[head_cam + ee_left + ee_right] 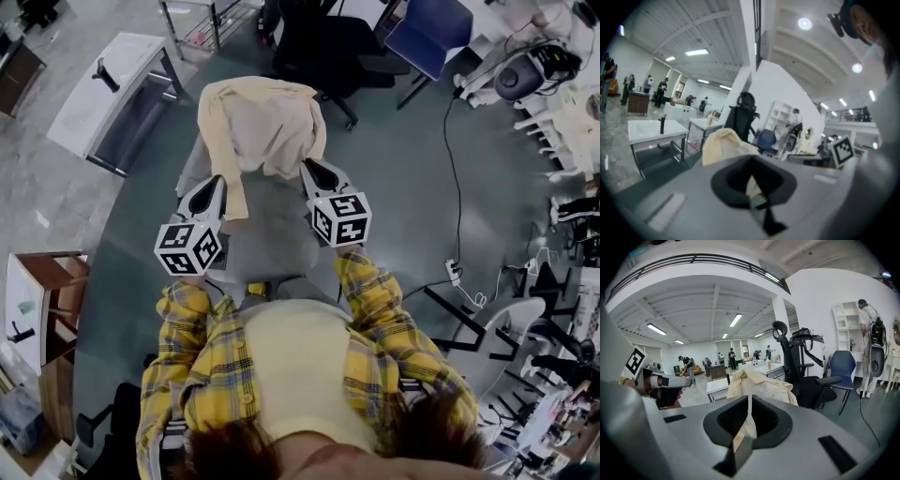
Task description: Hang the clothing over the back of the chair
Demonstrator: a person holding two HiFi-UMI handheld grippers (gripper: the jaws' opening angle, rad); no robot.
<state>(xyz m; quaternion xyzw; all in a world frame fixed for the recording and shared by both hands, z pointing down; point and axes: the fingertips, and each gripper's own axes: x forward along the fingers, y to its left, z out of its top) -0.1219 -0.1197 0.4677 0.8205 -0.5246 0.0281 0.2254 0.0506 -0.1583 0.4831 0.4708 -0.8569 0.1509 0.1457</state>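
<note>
A grey-green floor (412,187) fills the head view. Left of centre, the left gripper (219,183) has its jaws closed on the garment's (267,122) edge. The cream garment drapes over the chair (272,234) back, upper centre. The right gripper (309,169) pinches its other edge.

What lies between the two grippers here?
In the head view, the grey chair seat and the hanging pale yellow garment lie between the left gripper and right gripper.

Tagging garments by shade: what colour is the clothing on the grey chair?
Plain pale cream-yellow, no pattern. The clothing shows best in the head view.
</note>
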